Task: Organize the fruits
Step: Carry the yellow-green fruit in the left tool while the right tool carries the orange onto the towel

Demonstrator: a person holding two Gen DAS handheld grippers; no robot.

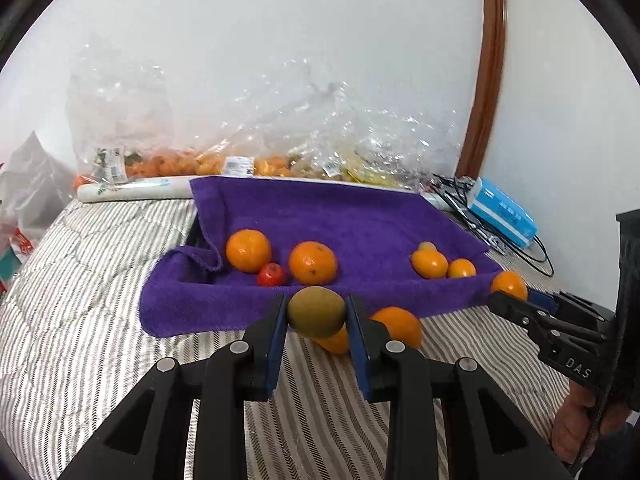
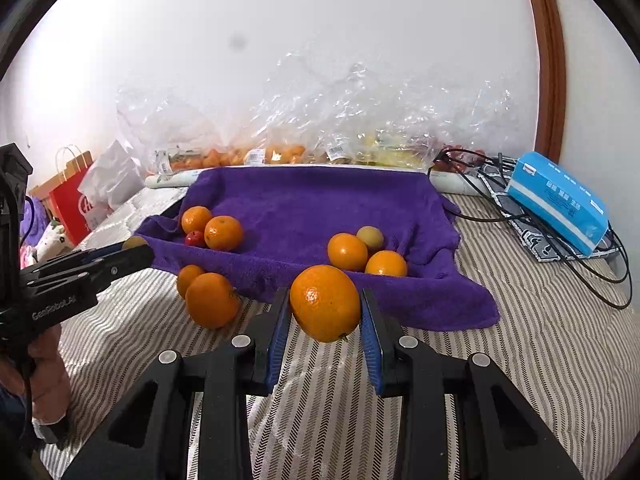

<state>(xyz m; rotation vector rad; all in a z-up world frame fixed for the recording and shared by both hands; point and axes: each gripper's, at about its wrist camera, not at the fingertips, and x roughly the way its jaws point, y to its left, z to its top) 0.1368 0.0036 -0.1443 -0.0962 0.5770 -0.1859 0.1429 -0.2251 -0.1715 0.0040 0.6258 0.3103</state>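
Observation:
My left gripper (image 1: pixel 316 312) is shut on a greenish-yellow fruit (image 1: pixel 316 311), held above the striped bed just in front of the purple towel (image 1: pixel 340 216). My right gripper (image 2: pixel 325 306) is shut on a large orange (image 2: pixel 325 302), also in front of the towel (image 2: pixel 312 200). On the towel lie two oranges (image 1: pixel 248 250) with a small red fruit (image 1: pixel 271 275) at the left, and several small orange and yellow fruits (image 1: pixel 430 263) at the right. Two oranges (image 2: pixel 212 300) lie on the bed before the towel. The left gripper also shows in the right wrist view (image 2: pixel 134 250).
Clear plastic bags of fruit (image 1: pixel 224 160) lean on the wall behind the towel. A blue tissue pack (image 2: pixel 560 200) and black cables (image 2: pixel 520 216) lie at the right. A red paper bag (image 2: pixel 76 208) stands at the left. A rolled white paper (image 1: pixel 132 191) lies behind the towel.

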